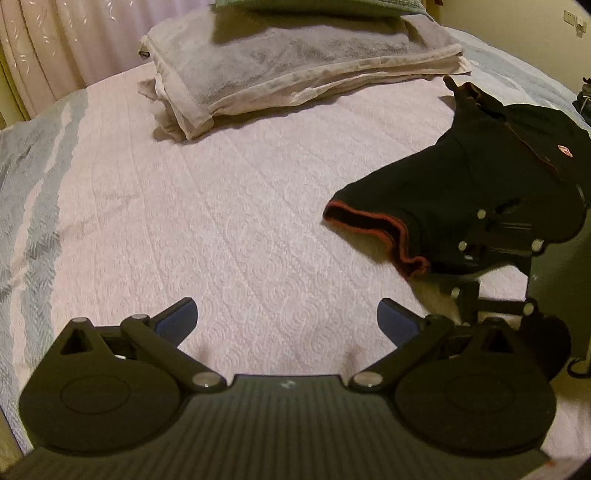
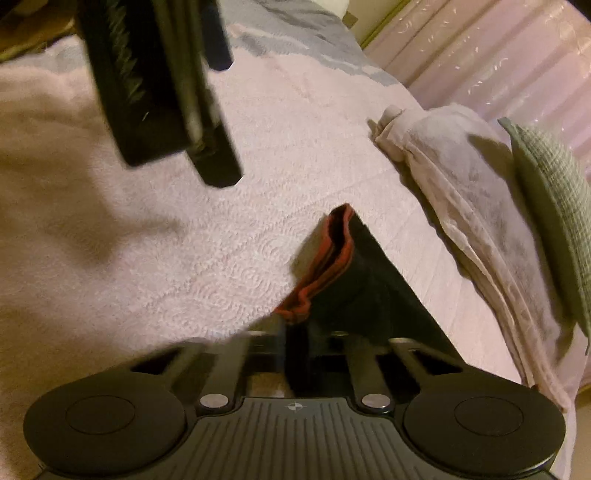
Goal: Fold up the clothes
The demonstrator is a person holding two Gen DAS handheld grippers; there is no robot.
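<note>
A black shirt [image 1: 476, 184] with red-trimmed sleeve cuffs lies bunched at the right side of the pink bedspread [image 1: 221, 206]. In the left wrist view my left gripper [image 1: 287, 319] hovers open over bare bedspread, left of the shirt, blue pads wide apart. My right gripper [image 1: 498, 236] shows there too, clamped into the shirt's near edge. In the right wrist view my right gripper [image 2: 308, 341] is shut on the black shirt [image 2: 373, 291], whose red cuff [image 2: 325, 266] hangs out ahead of the fingers. The left gripper's body [image 2: 159, 85] looms blurred at top left.
A folded stack of beige and grey blankets [image 1: 295, 70] lies at the far side of the bed, with a green pillow [image 2: 554, 206] on it. Pink curtains [image 1: 55, 44] hang beyond the bed. A wall with a socket [image 1: 576, 22] is at the far right.
</note>
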